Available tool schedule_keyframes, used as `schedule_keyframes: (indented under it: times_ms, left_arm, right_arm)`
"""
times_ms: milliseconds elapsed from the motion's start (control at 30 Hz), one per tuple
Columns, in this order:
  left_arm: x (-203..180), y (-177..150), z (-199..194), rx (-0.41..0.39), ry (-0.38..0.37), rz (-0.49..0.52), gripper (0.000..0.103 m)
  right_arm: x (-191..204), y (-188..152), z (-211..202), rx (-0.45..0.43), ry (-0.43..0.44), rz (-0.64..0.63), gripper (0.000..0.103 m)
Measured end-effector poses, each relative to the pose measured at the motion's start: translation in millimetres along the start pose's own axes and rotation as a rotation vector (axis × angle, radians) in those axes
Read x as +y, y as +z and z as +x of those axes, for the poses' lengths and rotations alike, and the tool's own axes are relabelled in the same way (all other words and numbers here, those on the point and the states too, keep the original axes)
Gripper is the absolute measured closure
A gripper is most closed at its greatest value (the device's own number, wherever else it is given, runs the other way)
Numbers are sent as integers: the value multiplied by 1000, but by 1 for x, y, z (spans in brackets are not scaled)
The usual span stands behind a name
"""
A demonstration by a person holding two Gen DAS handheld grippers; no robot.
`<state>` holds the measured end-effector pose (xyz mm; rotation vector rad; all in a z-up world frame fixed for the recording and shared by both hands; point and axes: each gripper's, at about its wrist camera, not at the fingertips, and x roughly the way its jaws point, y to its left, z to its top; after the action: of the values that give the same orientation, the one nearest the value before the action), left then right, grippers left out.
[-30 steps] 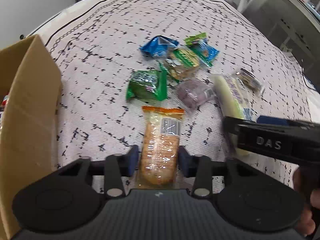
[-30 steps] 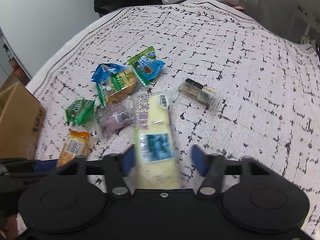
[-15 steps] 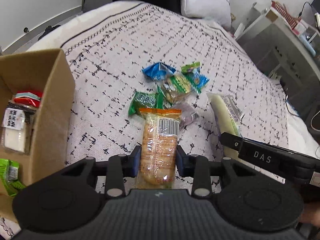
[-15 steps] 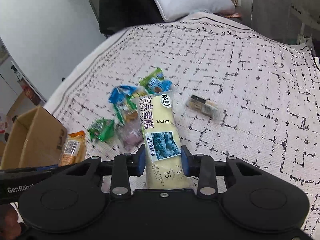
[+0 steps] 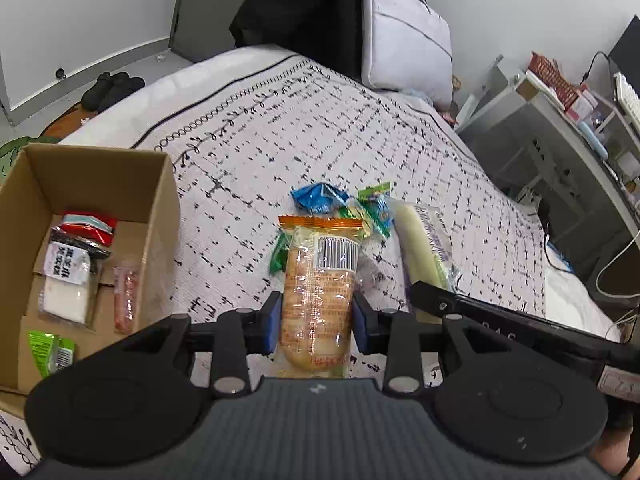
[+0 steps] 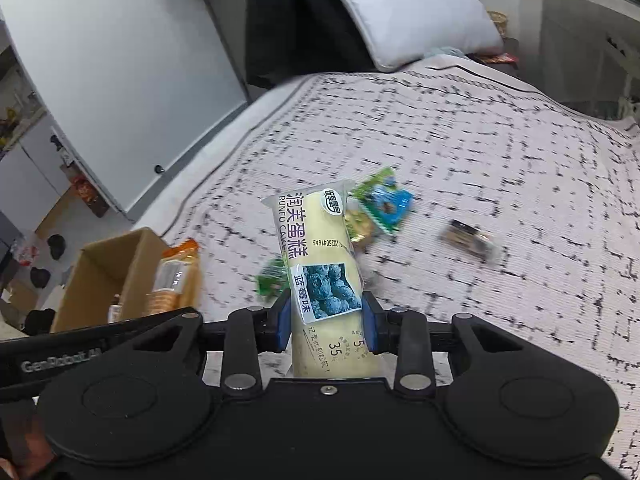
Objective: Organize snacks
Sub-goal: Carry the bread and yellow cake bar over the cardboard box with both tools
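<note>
Open-topped cardboard box (image 5: 160, 200) at left, loose snack heap (image 5: 340, 204) ahead, bare bedspread (image 6: 500, 152) beyond

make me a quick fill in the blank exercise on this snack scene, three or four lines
1. The left tool is shut on the clear orange-topped ____ packet.
2. The right tool grips the pale yellow cake pack picturing ____.
3. The brown ____ box already holds snacks.
4. The other loose snacks lie on the black-and-white patterned ____.

Missing words: biscuit; blueberries; cardboard; bedspread
</note>
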<state>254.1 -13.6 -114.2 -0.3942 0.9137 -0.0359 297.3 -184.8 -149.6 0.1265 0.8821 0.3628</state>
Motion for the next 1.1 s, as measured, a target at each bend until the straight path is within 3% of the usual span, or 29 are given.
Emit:
schedule_keyframes:
  times_ms: [667, 1100]
  left_arm:
    - [53, 24, -44, -89, -17, -115, 68]
    - [109, 37, -57, -104, 28, -251, 68]
  right_arm:
    - [81, 14, -15, -50, 48, -60, 70]
    - [115, 12, -2, -44, 63, -43, 70]
